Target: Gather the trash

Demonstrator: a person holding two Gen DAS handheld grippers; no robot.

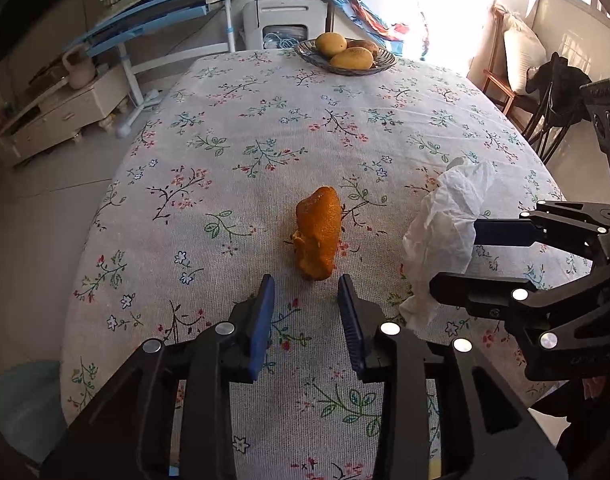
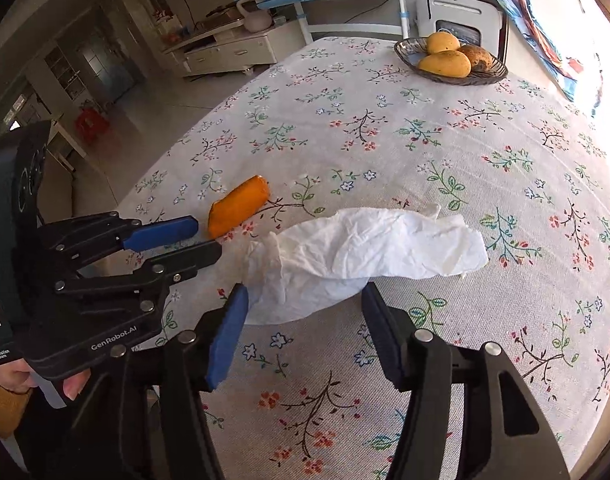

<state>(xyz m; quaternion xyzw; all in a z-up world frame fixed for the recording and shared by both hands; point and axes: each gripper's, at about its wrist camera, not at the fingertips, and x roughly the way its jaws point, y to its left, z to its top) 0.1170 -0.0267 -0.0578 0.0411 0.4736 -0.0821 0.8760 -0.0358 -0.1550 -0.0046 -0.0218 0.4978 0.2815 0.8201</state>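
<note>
Black linkages and two blue-padded fingers of the left gripper fill the bottom of the left wrist view, set narrowly apart with nothing between them. Just beyond the fingertips, a piece of orange fruit peel is seen lying on the floral tablecloth, apart from both pads. To the right, a crumpled white tissue is seen against the fingers of the right gripper, which enters from the side. At the far edge, a dish of mangoes is set.

From the right wrist view, the right gripper is shown with its fingers spread wide, the tissue lying just ahead of the tips and partly between them; no pad is seen pressing on it. The left gripper is seen at the left, beside the peel.

Both pieces of trash are judged not yet picked up. If the fingers are closed too high, the thin tissue could be missed, or the tablecloth could be pinched and dragged along. The curved peel could be pushed away instead of gripped.
</note>
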